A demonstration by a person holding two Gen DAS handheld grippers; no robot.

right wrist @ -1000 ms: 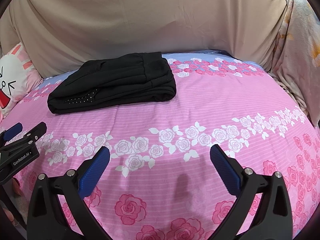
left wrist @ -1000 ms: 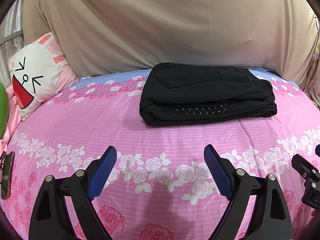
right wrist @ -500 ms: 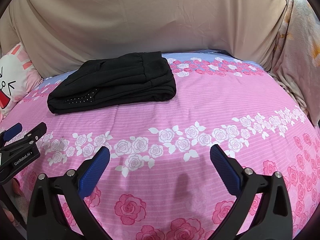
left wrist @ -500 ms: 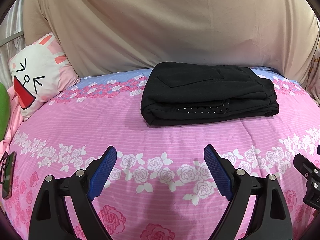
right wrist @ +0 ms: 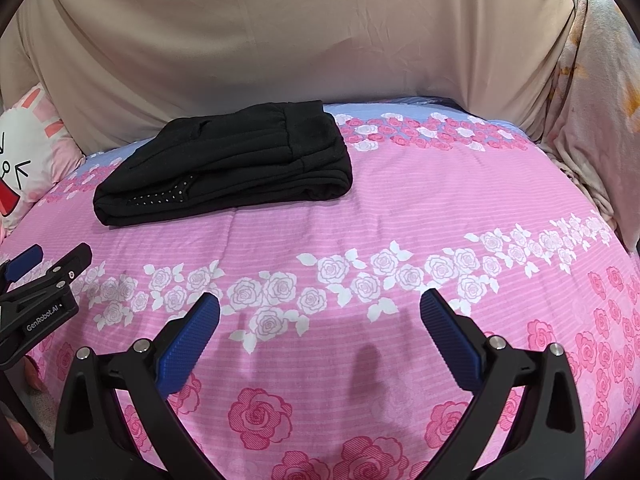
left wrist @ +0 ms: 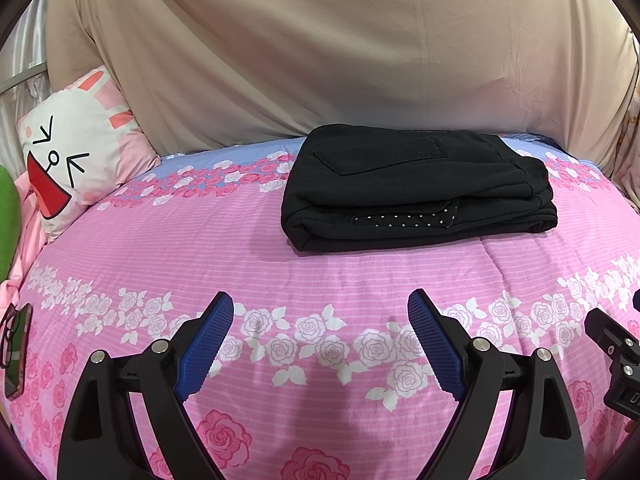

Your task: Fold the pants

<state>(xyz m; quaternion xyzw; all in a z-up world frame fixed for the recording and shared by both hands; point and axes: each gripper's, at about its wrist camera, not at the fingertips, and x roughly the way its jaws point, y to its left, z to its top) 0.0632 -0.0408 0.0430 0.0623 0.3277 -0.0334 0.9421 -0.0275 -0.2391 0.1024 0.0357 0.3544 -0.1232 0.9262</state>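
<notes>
Pants point(left wrist: 416, 188): black, w/ one strip of small white dots. Bedspread point(left wrist: 200, 248): pink, fine stripes; white rose band, deep-pink roses, blue strip at far edge. Backdrop sheet point(left wrist: 320, 52): plain beige. Pillow point(left wrist: 76, 160): white/pink, red mouth, black lines. Gripper pads point(right wrist: 188, 346): blue; frames black.

1. Bedroom in a home.
2. Bed with pink rose-print sheet point(left wrist: 168, 248) (blue band at the far edge).
3. Cartoon bunny pillow point(left wrist: 80, 152) at left.
4. Beige cloth point(left wrist: 320, 60) draped behind.
5. Phone point(left wrist: 16, 352) lying on the sheet.
</notes>
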